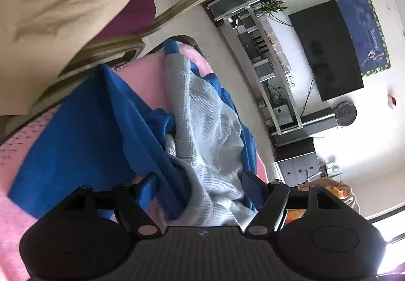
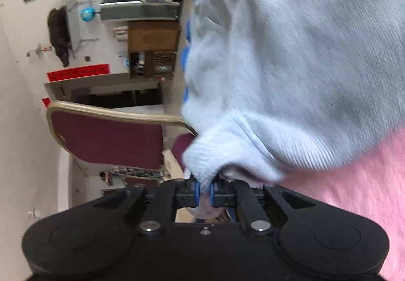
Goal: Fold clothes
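Right hand-held gripper (image 2: 204,192) is clenched on a bunched ribbed edge of the pale grey waffle-knit garment (image 2: 291,66), blue pads pinching the fabric. Left hand-held gripper (image 1: 200,185) is spread wide, released, with grey knit and folds of the royal blue fleece garment (image 1: 83,134) lying between its fingers. Both garments lie crumpled on the pink blanket-covered desk (image 1: 15,154), grey over blue. Maroon gold-framed chair (image 2: 108,139) stands beyond the desk edge.
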`<control>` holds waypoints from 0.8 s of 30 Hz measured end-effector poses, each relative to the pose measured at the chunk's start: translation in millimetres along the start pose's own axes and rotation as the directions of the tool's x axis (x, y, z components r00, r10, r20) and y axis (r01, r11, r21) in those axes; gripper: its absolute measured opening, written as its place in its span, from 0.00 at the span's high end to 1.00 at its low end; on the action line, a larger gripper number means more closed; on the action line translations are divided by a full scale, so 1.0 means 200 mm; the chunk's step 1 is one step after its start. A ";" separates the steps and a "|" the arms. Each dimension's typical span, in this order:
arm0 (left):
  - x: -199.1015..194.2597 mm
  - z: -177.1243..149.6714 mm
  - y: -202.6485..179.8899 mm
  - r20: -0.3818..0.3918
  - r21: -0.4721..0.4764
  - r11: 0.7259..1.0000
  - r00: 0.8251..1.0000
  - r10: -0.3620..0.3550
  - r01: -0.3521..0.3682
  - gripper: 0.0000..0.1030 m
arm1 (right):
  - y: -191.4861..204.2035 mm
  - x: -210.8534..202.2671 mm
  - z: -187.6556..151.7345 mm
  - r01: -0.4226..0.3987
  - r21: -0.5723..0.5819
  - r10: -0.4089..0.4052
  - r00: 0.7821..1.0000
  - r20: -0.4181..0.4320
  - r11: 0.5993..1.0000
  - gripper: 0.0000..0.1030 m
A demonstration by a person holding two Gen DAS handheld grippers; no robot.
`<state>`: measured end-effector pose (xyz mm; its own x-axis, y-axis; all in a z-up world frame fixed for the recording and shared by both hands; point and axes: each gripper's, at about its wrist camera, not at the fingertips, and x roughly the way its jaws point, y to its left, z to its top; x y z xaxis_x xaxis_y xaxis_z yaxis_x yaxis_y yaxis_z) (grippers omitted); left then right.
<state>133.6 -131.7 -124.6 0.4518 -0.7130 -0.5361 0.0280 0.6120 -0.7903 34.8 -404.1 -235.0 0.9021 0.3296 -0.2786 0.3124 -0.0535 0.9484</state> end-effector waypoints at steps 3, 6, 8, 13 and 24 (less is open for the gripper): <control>-0.01 -0.07 0.02 -0.048 -0.018 1.000 0.999 0.011 -0.012 0.33 | -0.04 0.02 -0.01 -0.051 0.079 0.049 0.998 0.027 0.996 0.93; -0.01 -0.09 0.04 -0.088 -0.032 0.998 0.995 -0.047 0.045 0.33 | -0.04 0.06 -0.01 -0.075 0.109 0.070 0.996 0.051 0.991 0.93; 0.01 -0.09 0.05 -0.122 -0.050 0.992 0.986 -0.118 0.112 0.32 | -0.03 0.09 -0.01 -0.085 0.115 0.080 0.996 0.047 0.990 0.92; 0.13 -0.11 0.04 -0.218 -0.104 0.967 0.944 -0.250 0.232 0.30 | -0.05 0.14 0.02 -0.087 0.125 0.086 0.996 0.019 0.988 0.91; 0.21 -0.05 0.09 -0.129 -0.093 0.992 0.987 -0.100 0.089 0.41 | -0.15 0.08 0.03 -0.099 0.183 0.088 0.994 0.066 0.978 0.90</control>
<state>143.4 -153.9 -165.1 0.3275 -0.8090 -0.4881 -0.0147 0.5121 -0.8588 41.3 -402.4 -268.3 0.9438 0.2608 -0.2031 0.2706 -0.2571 0.9277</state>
